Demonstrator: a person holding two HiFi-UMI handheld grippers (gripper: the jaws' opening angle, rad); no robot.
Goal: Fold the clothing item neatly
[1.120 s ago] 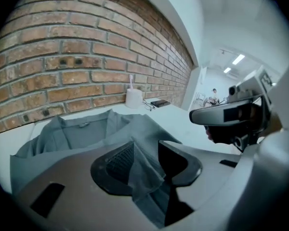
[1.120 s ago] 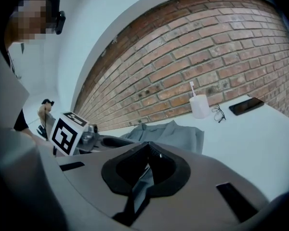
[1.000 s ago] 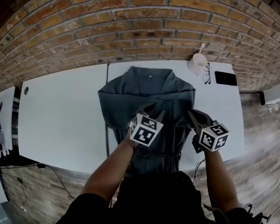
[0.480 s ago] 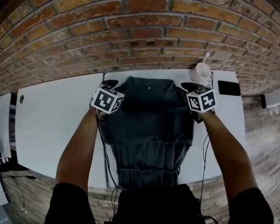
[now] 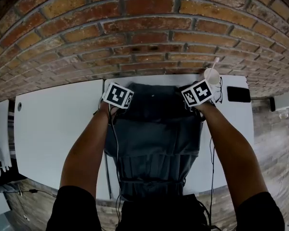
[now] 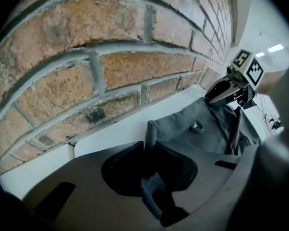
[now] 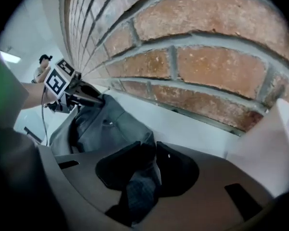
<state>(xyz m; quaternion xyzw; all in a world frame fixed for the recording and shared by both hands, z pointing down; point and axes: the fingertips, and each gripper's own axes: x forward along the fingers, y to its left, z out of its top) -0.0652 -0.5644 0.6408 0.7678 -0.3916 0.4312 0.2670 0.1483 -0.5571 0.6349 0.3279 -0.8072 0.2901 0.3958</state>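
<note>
The clothing item (image 5: pixel 154 129) is seen in dark slate grey, the tabletop (image 5: pixel 58 124) in white. The wall (image 5: pixel 135 32) is patterned in orange-red brick with grey mortar. A phone (image 5: pixel 239 94) is coloured black, a cup (image 5: pixel 212 75) white.

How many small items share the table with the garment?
3, all at the far right corner: a cup by the wall, glasses beside it, a black phone further right. The garment may hide others.

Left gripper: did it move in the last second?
Yes. The left gripper moved from the middle of the dark grey garment to its far edge, toward the red brick wall; its fingers are closing on fabric.
</note>
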